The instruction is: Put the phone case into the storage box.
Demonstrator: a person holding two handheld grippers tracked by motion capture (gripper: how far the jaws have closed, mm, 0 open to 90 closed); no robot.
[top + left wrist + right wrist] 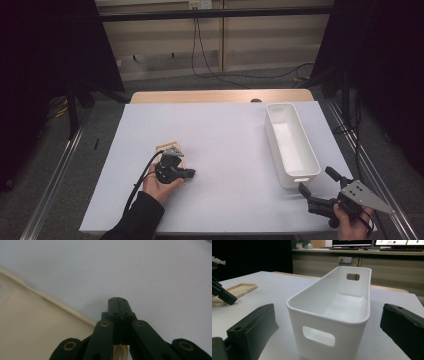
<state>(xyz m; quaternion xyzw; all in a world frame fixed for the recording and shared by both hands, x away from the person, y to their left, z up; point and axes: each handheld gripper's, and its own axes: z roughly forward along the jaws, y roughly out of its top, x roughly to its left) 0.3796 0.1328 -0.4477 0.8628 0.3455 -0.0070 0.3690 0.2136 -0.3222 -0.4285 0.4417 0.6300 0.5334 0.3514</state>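
A flat beige case (pixel 167 147) lies on the white table cover, left of the middle. My left gripper (pixel 191 174) rests low over the case's near end and points right. In the left gripper view its jaws (pixel 116 300) are shut with nothing between them, their tips over bare cover, and the beige case (pixel 35 327) lies to their left. A long white bin (pixel 291 145) with handle holes stands at the right. My right gripper (pixel 316 180) is at the bin's near end, open. In the right gripper view the bin (pixel 332 307) stands just beyond the open jaws (pixel 329 315).
The white cover (pixel 225 150) lies on a wooden table whose far edge (pixel 220 96) shows. Metal rails run along both sides of the table. Dark curtains hang left and right. Cables trail on the floor behind. In the right gripper view the left gripper (pixel 223 296) shows at far left.
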